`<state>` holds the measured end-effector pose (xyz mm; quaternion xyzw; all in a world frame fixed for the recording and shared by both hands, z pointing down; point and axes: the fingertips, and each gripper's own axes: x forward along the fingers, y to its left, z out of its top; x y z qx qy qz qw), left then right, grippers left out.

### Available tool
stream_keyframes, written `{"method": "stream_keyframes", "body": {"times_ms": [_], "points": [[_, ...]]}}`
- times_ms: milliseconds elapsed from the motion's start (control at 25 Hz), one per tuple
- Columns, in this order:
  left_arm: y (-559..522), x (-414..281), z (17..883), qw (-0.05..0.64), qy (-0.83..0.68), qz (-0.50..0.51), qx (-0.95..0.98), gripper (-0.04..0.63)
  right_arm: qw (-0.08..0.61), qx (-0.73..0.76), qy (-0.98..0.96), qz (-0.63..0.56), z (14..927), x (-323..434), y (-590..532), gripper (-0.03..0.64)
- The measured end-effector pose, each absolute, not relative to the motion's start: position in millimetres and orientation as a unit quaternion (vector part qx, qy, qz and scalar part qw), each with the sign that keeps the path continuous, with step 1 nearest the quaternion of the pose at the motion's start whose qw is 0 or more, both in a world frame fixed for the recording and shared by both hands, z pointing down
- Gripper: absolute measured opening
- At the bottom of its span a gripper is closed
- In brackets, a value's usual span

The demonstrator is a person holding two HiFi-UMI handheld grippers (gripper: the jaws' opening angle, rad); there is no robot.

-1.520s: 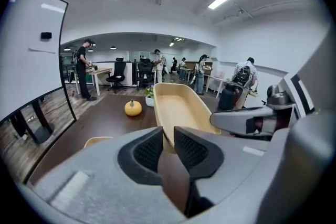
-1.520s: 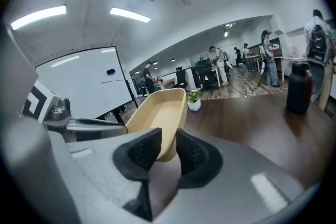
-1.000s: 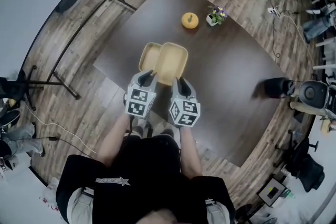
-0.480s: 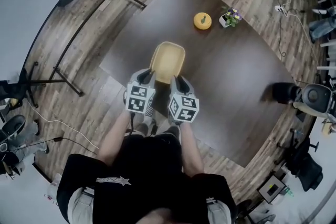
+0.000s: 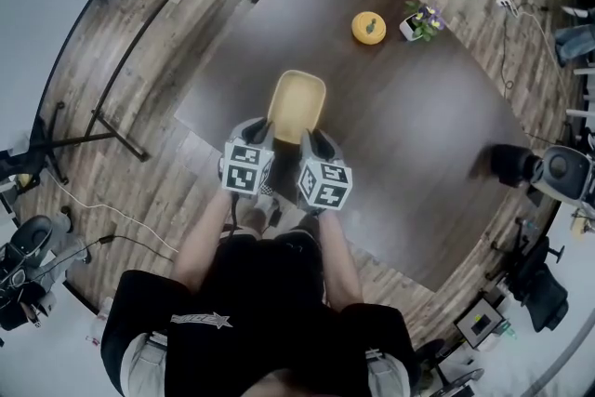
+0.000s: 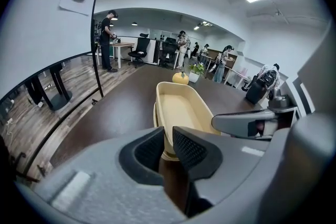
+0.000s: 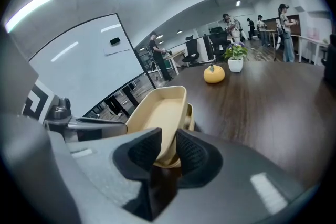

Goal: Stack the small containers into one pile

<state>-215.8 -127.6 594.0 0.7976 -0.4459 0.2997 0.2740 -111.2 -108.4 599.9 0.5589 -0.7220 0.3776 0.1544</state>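
Left gripper [image 5: 262,135] and right gripper [image 5: 312,140] clamped on near rim of nested containers [image 5: 297,102], dark table [image 5: 418,107], wood floor [image 5: 139,191], distant people [image 6: 106,39] only in gripper views.

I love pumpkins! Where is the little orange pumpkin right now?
In the head view, the pumpkin sits on the far side of the dark table, just left of the small flower pot, beyond the stacked containers.

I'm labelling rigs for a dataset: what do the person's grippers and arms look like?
The left gripper and right gripper match: grey moulded bodies, black textured pads, each topped by a white cube with black square markers. The person wears a black short-sleeved top with a small white star logo.
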Motion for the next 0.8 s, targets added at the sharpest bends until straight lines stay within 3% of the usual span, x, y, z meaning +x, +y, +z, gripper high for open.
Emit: {"method": "stream_keyframes", "body": {"times_ms": [800], "points": [[-127.9, -214.7, 628.6, 0.297, -0.422, 0.334, 0.789, 0.06, 0.178, 0.569, -0.691, 0.409, 630.3, -110.0, -106.3, 0.083]]}}
